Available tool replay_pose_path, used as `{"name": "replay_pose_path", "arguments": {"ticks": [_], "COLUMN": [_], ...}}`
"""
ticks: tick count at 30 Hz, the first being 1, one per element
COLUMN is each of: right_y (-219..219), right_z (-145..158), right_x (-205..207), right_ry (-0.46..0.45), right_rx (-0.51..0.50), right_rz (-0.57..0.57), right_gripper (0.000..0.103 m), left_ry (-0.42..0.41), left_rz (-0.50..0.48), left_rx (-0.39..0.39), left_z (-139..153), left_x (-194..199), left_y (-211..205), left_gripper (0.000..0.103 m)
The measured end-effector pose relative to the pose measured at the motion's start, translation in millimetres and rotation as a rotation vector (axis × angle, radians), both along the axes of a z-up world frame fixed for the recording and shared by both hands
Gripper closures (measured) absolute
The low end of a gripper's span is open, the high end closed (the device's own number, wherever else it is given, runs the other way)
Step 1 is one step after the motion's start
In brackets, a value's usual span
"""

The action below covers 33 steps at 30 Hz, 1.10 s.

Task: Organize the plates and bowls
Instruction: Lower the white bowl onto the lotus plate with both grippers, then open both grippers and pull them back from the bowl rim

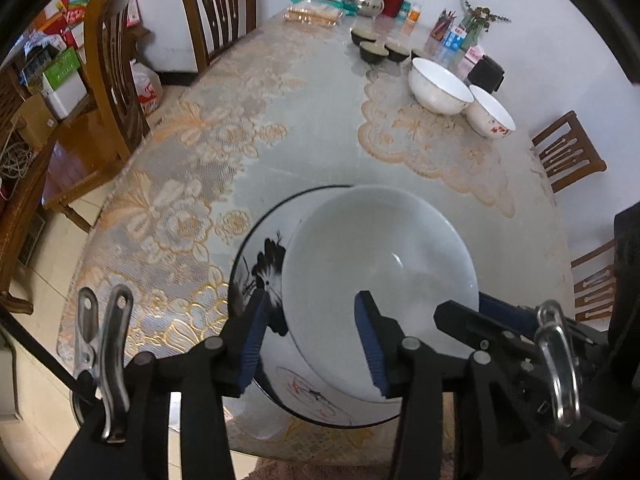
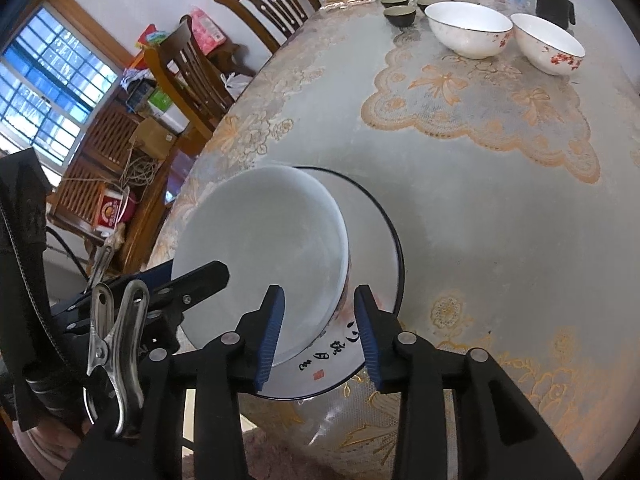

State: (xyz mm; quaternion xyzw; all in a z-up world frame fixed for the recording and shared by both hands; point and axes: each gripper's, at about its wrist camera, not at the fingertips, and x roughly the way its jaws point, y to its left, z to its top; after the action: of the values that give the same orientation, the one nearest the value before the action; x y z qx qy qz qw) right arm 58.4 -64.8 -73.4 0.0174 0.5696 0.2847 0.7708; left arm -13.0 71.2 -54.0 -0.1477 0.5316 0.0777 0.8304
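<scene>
A white bowl (image 1: 380,276) is seen on a plate (image 1: 256,264) with a dark rim and ink painting, close to the near edge of the tabletop (image 1: 304,128); the bowl is set off-centre on the plate, so that bare plate is shown on one side only. The left hand-held gripper (image 1: 312,336) is placed astride the bowl's near rim, one blue pad outside the wall and one inside; its jaws are partly open and no pad is seen pressed on the wall. The right hand-held gripper (image 2: 320,332) is likewise set astride the opposite part of the rim, partly open, with gaps visible beside both pads; nothing is gripped. Farther off, two white bowls (image 2: 468,28) are found side by side, touching or nearly so; behind them small dark cups (image 2: 400,14) are grouped; wooden chairs (image 1: 216,8) are ranged around the far side.
</scene>
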Motion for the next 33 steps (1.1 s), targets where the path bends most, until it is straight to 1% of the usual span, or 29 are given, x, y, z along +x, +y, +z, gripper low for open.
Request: {"name": "replay_pose_path", "arguments": {"ticks": [6, 12, 15, 19, 24, 30, 33], "right_y": [-11, -25, -35, -51, -70, -91, -102], "right_z": [7, 18, 23, 28, 33, 41, 45], "right_x": [-3, -6, -5, -1, 11, 31, 44], "right_ry": [-0.014, -0.043, -0.054, -0.059, -0.060, -0.068, -0.071], "right_rx": [0.028, 0.057, 0.064, 0.070, 0.073, 0.068, 0.069], "right_rz": [-0.019, -0.043, -0.058, -0.072, -0.076, -0.060, -0.056], "right_gripper": [0.066, 0.066, 0.066, 0.066, 0.066, 0.066, 0.066], "left_ry": [-0.018, 0.001, -0.002, -0.013, -0.025, -0.029, -0.027], "left_rz": [-0.011, -0.021, -0.010, 0.029, 0.056, 0.041, 0.040], "left_rx": [-0.010, 0.021, 0.034, 0.067, 0.055, 0.029, -0.002], "left_z": [8, 10, 13, 21, 31, 41, 44], "left_x": [1, 3, 6, 11, 23, 49, 65], "left_y": [-4, -10, -10, -6, -8, -23, -31], "left_gripper": [0.056, 0.055, 0.055, 0.055, 0.055, 0.055, 0.055]}}
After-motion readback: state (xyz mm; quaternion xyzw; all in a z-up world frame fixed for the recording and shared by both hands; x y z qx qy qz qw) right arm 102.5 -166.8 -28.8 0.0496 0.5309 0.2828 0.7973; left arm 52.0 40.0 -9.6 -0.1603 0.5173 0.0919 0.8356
